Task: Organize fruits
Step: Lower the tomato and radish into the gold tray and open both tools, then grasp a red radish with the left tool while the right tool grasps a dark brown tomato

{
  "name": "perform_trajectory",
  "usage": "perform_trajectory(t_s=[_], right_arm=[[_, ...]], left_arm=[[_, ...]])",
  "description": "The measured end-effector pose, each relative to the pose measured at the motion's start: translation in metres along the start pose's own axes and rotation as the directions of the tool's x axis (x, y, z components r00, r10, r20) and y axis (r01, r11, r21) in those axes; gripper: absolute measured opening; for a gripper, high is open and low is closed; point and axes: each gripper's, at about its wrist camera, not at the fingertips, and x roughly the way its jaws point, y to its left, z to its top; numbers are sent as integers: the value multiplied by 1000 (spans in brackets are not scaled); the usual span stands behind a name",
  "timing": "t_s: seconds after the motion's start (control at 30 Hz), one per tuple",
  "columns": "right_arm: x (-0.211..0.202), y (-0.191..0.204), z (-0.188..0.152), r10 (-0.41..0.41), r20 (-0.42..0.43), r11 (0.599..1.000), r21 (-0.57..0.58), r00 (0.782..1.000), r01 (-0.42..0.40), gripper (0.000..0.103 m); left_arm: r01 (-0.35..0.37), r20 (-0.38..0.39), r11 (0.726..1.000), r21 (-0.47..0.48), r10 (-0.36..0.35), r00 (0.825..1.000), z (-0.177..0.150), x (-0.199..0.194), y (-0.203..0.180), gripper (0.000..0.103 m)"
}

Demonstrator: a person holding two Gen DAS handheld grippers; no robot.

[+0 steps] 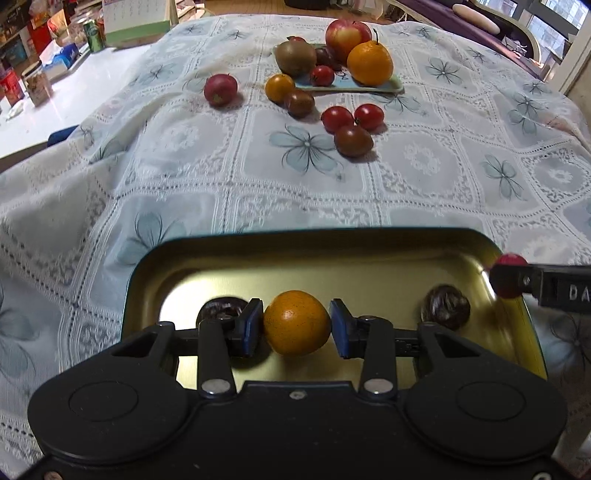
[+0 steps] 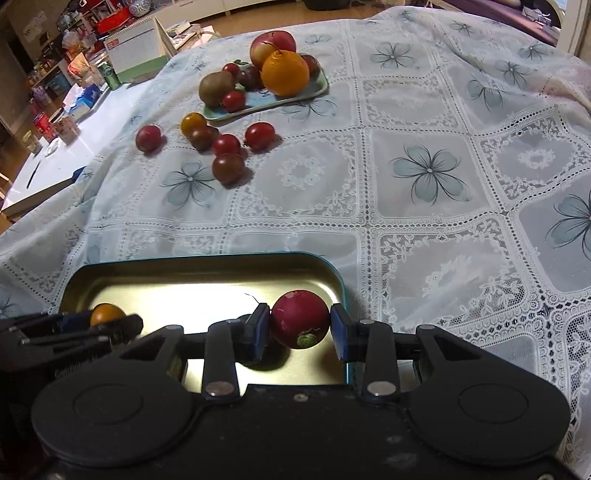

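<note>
My left gripper point(image 1: 297, 325) is shut on a small orange tomato point(image 1: 296, 322), held over the gold-lined metal tin point(image 1: 332, 242) near the table's front edge. Two dark tomatoes point(image 1: 445, 307) lie inside the tin, one partly hidden behind the left finger. My right gripper point(image 2: 300, 325) is shut on a dark red round fruit point(image 2: 300, 318) with a green stem scar, over the right end of the same tin point(image 2: 207, 258). In the right wrist view the left gripper point(image 2: 107, 321) shows at the left with its orange tomato point(image 2: 107, 314).
Several loose red, brown and orange tomatoes point(image 1: 352, 140) lie mid-table on the flowered lace cloth. Behind them a pale green tray point(image 1: 384, 86) holds an apple point(image 1: 347, 35), an orange point(image 1: 369, 62), a kiwi point(image 1: 295, 57) and small tomatoes. A cluttered white counter point(image 1: 66, 92) stands at the left.
</note>
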Motion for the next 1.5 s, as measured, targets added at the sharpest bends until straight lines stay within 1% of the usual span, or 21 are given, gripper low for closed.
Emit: perform_trajectory(t_s=[0.17, 0.37, 0.6, 0.87, 1.13, 1.3, 1.5], right_arm=[[1, 0, 0, -5, 7, 1000, -5, 1000, 5, 36], [6, 2, -1, -5, -4, 1000, -4, 1000, 5, 36], [8, 2, -1, 3, -7, 1000, 0, 1000, -3, 37], [2, 5, -2, 9, 7, 1000, -11, 1000, -9, 37], [1, 6, -3, 17, -5, 1000, -17, 1000, -17, 37], [1, 7, -1, 26, -20, 999, -18, 999, -26, 39], [0, 6, 7, 47, -57, 999, -2, 997, -48, 39]], left_arm=[[3, -5, 1000, 0, -3, 1000, -2, 3, -2, 47], [7, -14, 1000, -3, -7, 1000, -6, 4, -1, 48], [20, -1, 1000, -1, -20, 1000, -8, -1, -1, 48], [22, -19, 1000, 2, -22, 1000, -14, -2, -1, 48], [21, -29, 1000, 1, -21, 999, -15, -4, 0, 48], [28, -57, 999, 17, -27, 998, -13, -5, 1, 48], [63, -127, 997, 48, -57, 990, -5, -4, 2, 48]])
